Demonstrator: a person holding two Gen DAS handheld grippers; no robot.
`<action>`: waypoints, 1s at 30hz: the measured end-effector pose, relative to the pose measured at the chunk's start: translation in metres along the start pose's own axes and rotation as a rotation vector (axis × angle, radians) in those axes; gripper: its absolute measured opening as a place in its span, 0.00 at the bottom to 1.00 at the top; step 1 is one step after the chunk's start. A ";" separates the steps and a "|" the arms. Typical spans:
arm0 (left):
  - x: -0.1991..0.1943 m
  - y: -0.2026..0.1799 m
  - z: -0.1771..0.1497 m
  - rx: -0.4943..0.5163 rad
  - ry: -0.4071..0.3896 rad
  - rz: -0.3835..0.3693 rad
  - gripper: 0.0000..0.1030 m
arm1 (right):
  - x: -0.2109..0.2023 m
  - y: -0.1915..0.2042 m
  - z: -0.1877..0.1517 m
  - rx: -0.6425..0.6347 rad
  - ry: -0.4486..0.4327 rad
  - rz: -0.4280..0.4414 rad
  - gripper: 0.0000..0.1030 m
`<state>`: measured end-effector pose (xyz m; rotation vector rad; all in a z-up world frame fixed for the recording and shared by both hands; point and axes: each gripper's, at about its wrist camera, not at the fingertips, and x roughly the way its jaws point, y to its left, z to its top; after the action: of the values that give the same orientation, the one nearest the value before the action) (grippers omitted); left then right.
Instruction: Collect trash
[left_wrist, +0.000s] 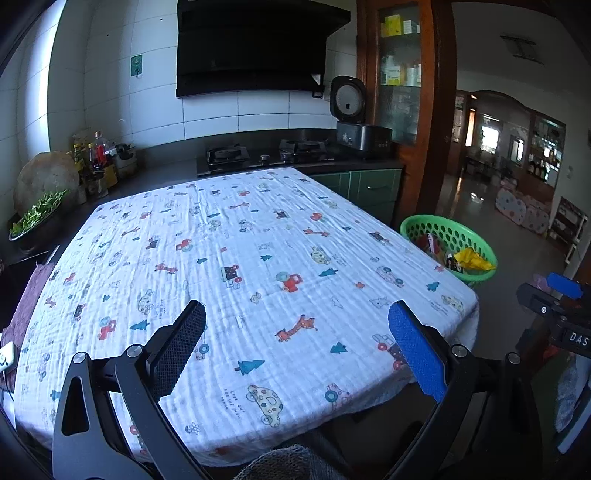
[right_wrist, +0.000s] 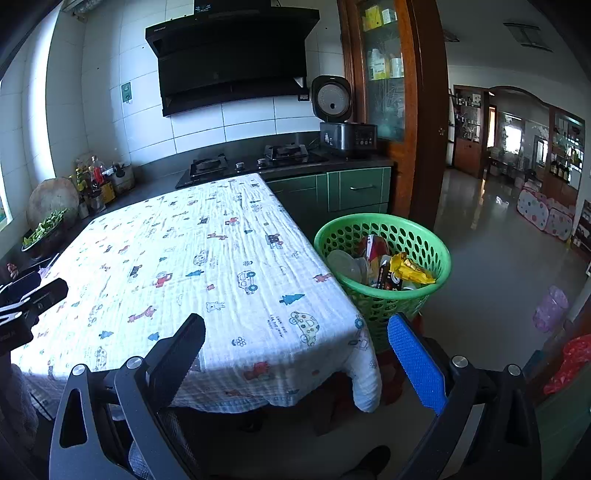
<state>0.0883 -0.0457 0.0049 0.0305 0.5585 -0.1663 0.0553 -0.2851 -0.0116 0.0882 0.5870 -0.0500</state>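
A green perforated basket (right_wrist: 424, 236) stands on the floor by the table's right edge; it also shows in the left wrist view (left_wrist: 417, 225). It holds trash: a yellow wrapper (right_wrist: 408, 271), a red packet (right_wrist: 373, 247), a clear plastic lid (right_wrist: 341, 262) and a dark packet. My left gripper (left_wrist: 297, 325) is open and empty above the near part of the table with the printed cloth (left_wrist: 236, 258). My right gripper (right_wrist: 295, 332) is open and empty over the table's near right corner (right_wrist: 258, 295), just in front of the basket.
A dark counter with a gas stove (right_wrist: 251, 162), a rice cooker (right_wrist: 343, 125), bottles and a bowl of greens (right_wrist: 44, 229) runs behind and left of the table. Green cabinets (right_wrist: 351, 188) stand behind the basket. Open floor (right_wrist: 491, 258) lies to the right.
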 end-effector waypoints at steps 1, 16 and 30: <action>0.001 -0.001 -0.001 0.003 0.003 -0.002 0.95 | -0.001 -0.001 0.000 0.002 -0.003 -0.005 0.93; -0.001 -0.010 0.000 0.022 0.009 -0.002 0.95 | -0.006 -0.004 0.000 0.004 -0.008 -0.014 0.93; 0.002 -0.013 -0.002 0.029 0.019 -0.001 0.95 | -0.006 -0.001 0.000 -0.001 -0.001 -0.002 0.93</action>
<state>0.0869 -0.0590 0.0024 0.0604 0.5752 -0.1755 0.0499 -0.2855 -0.0083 0.0869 0.5862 -0.0513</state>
